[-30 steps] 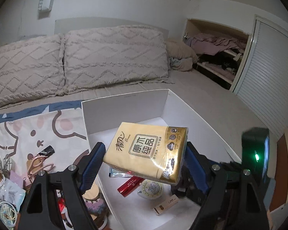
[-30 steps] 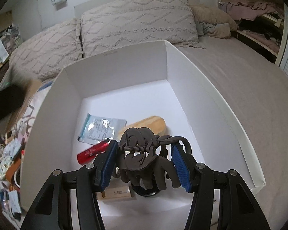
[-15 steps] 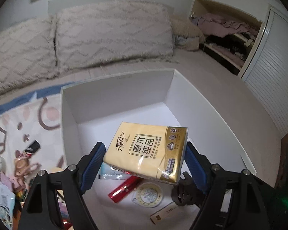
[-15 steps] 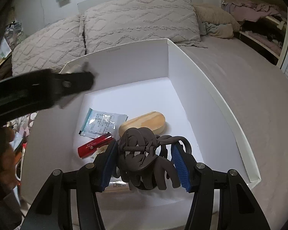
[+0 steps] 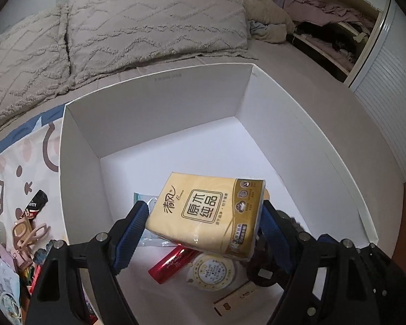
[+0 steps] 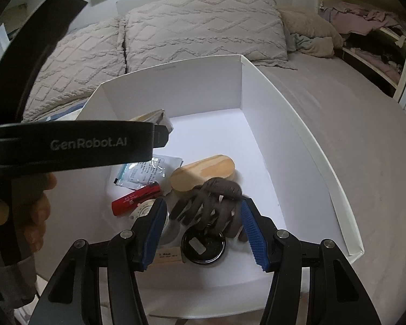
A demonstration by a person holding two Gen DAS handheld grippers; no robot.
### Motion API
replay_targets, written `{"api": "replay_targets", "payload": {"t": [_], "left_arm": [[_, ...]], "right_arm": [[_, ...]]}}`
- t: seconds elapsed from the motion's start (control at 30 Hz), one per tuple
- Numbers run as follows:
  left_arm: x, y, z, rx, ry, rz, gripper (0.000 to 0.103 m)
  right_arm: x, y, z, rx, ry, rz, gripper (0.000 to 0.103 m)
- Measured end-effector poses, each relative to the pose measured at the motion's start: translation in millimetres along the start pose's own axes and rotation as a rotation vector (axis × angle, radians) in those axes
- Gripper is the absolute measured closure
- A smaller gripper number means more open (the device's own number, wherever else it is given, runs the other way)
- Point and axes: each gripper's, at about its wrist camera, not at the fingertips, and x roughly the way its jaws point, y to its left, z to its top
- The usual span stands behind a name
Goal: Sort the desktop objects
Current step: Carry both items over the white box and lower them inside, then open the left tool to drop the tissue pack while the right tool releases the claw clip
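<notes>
Seen from the left wrist, a cartoon-print cloth (image 5: 21, 162) is lying at nine o'clock, carrying a scatter of small clutter. Just right of it, a white box (image 5: 159, 103) is sitting on the bed. The left gripper (image 5: 203, 205) is clenching a yellow tissue pack (image 5: 208, 211) between its blue pads and holding it above the box floor. Below the pack, a red tube (image 5: 173, 262) is lying at seven o'clock and a round labelled tin (image 5: 212, 273) at six.

From the right wrist, a hand (image 6: 38, 216) is gripping the left tool's handle at nine o'clock. The right gripper (image 6: 203, 205) is pointing down into the box, with a brown hair claw (image 6: 216, 189) sitting between its pads and touching the right one. Whether the pads are squeezing it I cannot tell. A wooden block (image 6: 203, 168) is lying at the claw's twelve o'clock and a black round tin (image 6: 203, 246) at its six.
</notes>
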Motion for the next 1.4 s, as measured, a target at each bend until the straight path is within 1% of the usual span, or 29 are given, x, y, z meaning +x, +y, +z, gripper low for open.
{"api": "replay_targets", "payload": {"t": [0.13, 0.37, 0.6, 0.7, 0.73, 0.93, 1.13, 1.27, 1.4], "left_arm": [[7.0, -0.9, -0.8, 0.003, 0.042, 0.029, 0.021], [16.2, -5.6, -5.0, 0.052, 0.090, 0.109, 0.021], [19.2, -3.4, -5.4, 0.035, 0.100, 0.138, 0.019], [20.2, -5.3, -5.3, 0.036, 0.103, 0.154, 0.012], [20.1, -4.5, -5.5, 0.033, 0.102, 0.160, 0.010], [15.9, -1.4, -8.4, 0.021, 0.087, 0.174, 0.009], [13.6, -3.5, -10.6, 0.043, 0.073, 0.196, 0.009], [5.6, -5.4, -12.6, 0.069, 0.037, 0.213, 0.009], [-4.7, -3.3, -13.3, 0.065, 0.002, 0.198, 0.009]], "right_arm": [[0.3, 1.5, -0.2, -0.006, 0.001, -0.005, 0.045], [1.1, 3.8, -1.1, -0.024, 0.007, -0.023, 0.045], [0.6, 2.9, -1.5, -0.037, 0.010, -0.027, 0.045], [0.5, 2.6, -2.1, -0.038, 0.011, -0.030, 0.045], [0.4, 2.7, -2.4, -0.039, 0.012, -0.032, 0.045], [0.6, 2.5, -3.0, -0.042, 0.012, -0.034, 0.045], [-0.2, 2.7, -3.7, -0.045, 0.011, -0.037, 0.045], [-3.3, 3.2, -3.7, -0.045, 0.007, -0.037, 0.045], [-5.9, 4.0, -3.4, -0.042, 0.001, -0.044, 0.045]]}}
